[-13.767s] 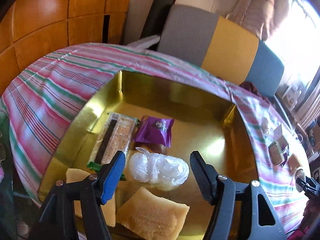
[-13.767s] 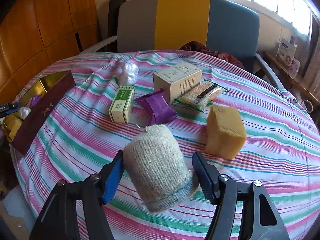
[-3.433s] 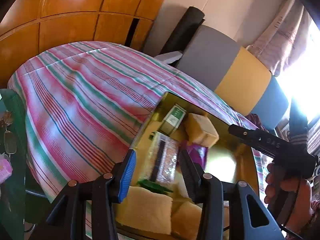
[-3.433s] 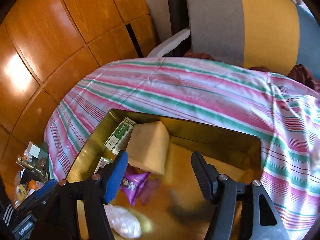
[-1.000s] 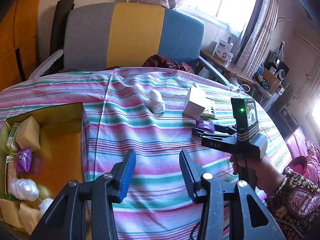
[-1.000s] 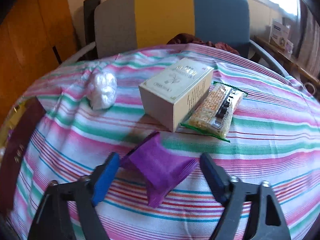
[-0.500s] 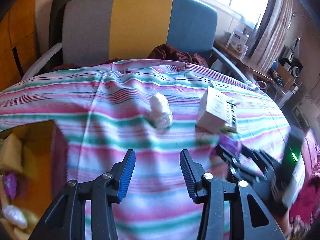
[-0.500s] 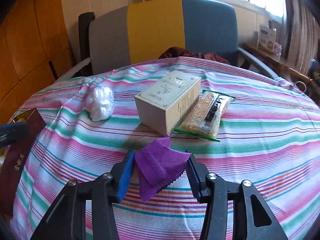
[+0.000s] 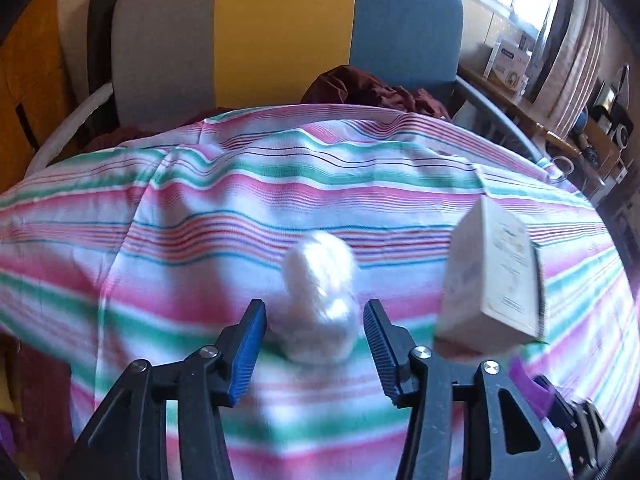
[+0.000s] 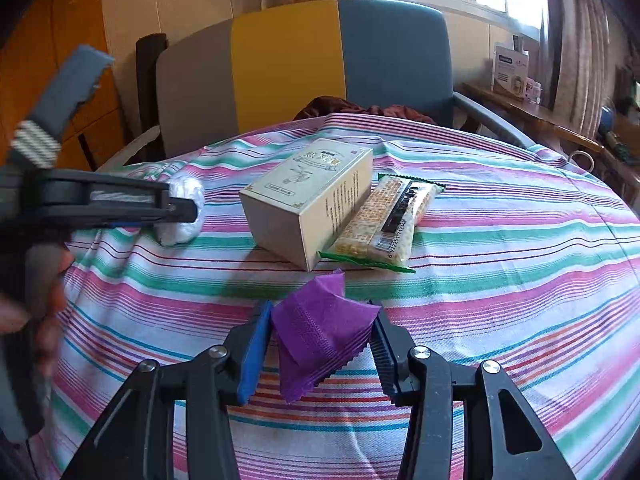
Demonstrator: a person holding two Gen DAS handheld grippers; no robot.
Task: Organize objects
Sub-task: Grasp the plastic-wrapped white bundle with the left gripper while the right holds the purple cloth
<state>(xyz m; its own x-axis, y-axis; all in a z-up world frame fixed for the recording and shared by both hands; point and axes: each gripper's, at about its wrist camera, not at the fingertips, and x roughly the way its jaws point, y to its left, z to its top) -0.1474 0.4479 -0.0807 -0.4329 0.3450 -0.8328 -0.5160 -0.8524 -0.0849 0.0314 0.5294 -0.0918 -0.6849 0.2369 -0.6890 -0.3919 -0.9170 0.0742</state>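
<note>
Hand-held gripper (image 9: 315,344) over striped tablecloth (image 9: 200,216) — armchair (image 9: 280,36) behind

A barcode with digits, seemingly 6 922211 71234, though only partly legible, is seen on the near end of the cracker packet (image 10: 383,222). Printed characters and a line drawing are carried on the top of the cream box (image 10: 308,196), with fine print down its side, none of it readable.
</note>
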